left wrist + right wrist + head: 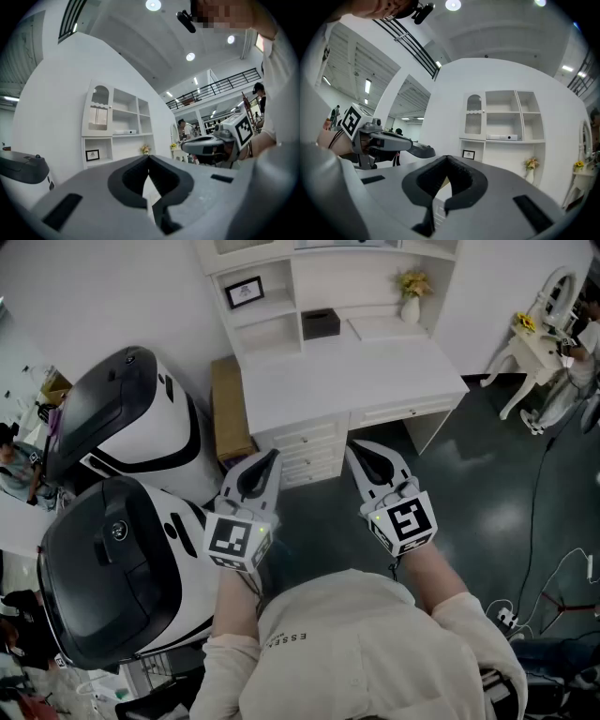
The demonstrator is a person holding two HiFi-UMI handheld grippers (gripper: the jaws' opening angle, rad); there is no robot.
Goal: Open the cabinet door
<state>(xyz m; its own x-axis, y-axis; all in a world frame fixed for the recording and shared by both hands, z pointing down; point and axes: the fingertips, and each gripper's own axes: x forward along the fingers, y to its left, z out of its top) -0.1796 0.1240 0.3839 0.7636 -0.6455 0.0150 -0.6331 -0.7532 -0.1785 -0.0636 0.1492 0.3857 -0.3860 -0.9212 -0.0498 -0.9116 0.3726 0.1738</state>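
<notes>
Shirt print (286, 638) reads "ESSE", rest unclear. L gripper (273, 459) & R gripper (353, 448): jaws closed tip to tip, holding nothing, just before desk (356, 381). Closed cabinet door (473, 115) sits above desk, upper left.

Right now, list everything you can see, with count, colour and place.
desk with shelves: one, white, against the far wall
cabinet door: one, white, arched, upper left of the shelves, closed
picture frame: one, black, left shelf
box: one, black, back of the desktop
vase of flowers: one, white with yellow blooms, right of the box
machines: two, black and white, left of the desk
small table: one, white, far right
left gripper: one, grey, jaws shut, empty
right gripper: one, grey, jaws shut, empty
</notes>
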